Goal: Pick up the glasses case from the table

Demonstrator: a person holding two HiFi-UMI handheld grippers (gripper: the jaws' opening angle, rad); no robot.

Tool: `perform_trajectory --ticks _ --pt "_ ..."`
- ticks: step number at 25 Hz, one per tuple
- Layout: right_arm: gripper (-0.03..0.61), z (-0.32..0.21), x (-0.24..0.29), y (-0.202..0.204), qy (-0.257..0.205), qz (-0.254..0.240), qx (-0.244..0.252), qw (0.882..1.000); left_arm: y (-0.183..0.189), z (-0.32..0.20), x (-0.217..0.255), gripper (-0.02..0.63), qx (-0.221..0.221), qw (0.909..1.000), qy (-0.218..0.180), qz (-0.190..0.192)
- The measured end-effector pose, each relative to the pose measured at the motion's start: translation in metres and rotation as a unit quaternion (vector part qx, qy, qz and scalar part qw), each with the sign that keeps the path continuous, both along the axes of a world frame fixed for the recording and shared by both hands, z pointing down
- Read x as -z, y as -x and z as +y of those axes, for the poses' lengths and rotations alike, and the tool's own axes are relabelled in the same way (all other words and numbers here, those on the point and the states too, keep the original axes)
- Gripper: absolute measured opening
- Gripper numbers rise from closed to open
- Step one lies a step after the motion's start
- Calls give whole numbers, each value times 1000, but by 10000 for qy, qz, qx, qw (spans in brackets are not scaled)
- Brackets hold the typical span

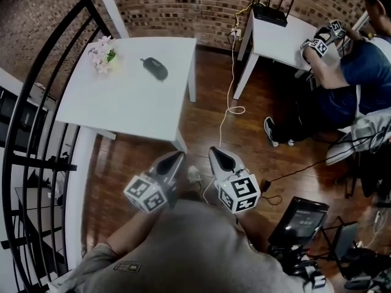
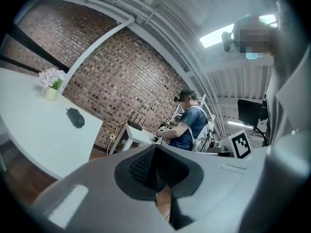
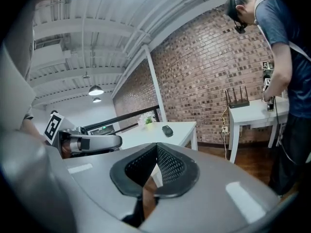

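Note:
The dark oval glasses case (image 1: 154,68) lies on the white table (image 1: 128,102), toward its far side. It also shows small in the left gripper view (image 2: 75,117) and in the right gripper view (image 3: 167,130). Both grippers hang over the wooden floor, well short of the table's near corner. My left gripper (image 1: 177,156) is shut with nothing in it; its jaw tips meet (image 2: 155,147). My right gripper (image 1: 215,152) stands beside it, also shut and empty (image 3: 156,145). Both point toward the table.
A small pot of pale flowers (image 1: 102,55) stands at the table's far left. A black railing (image 1: 33,108) runs along the left. At the right another person (image 1: 348,72) works at a second white table (image 1: 278,38) bearing a router (image 1: 270,11). Cables (image 1: 231,110) trail across the floor.

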State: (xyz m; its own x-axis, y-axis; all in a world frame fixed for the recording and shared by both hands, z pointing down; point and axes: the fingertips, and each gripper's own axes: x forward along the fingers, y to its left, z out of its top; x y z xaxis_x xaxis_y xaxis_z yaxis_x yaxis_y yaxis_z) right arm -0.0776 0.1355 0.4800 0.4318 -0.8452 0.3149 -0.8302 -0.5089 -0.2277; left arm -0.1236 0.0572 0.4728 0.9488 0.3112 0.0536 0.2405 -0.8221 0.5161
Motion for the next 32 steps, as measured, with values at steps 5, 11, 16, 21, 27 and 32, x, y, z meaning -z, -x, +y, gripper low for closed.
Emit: perform_trajectory --ticks 5,11,16,21,27,32 --pt "11 -42 8 -65 12 59 -126 9999 -69 -43 10 2 -100 9999 -7 -26" --pt "11 -67 16 -125 122 51 -193 9997 -129 -70 28 2 -114 9999 -13 -58" --pt "11 -87 13 -149 221 129 -88 9996 -146 -88 18 2 -8 10000 38 -23" --pt "11 -109 11 -186 242 171 195 9994 -175 -106 17 2 333 9994 97 -27" --pt "11 -145 -6 -236 372 81 829 9958 -216 -132 9 2 917 9955 20 -235" --pt "11 -177 -21 -275 454 -76 1375 9894 -251 -159 -2 2 1463 9886 -59 -355"
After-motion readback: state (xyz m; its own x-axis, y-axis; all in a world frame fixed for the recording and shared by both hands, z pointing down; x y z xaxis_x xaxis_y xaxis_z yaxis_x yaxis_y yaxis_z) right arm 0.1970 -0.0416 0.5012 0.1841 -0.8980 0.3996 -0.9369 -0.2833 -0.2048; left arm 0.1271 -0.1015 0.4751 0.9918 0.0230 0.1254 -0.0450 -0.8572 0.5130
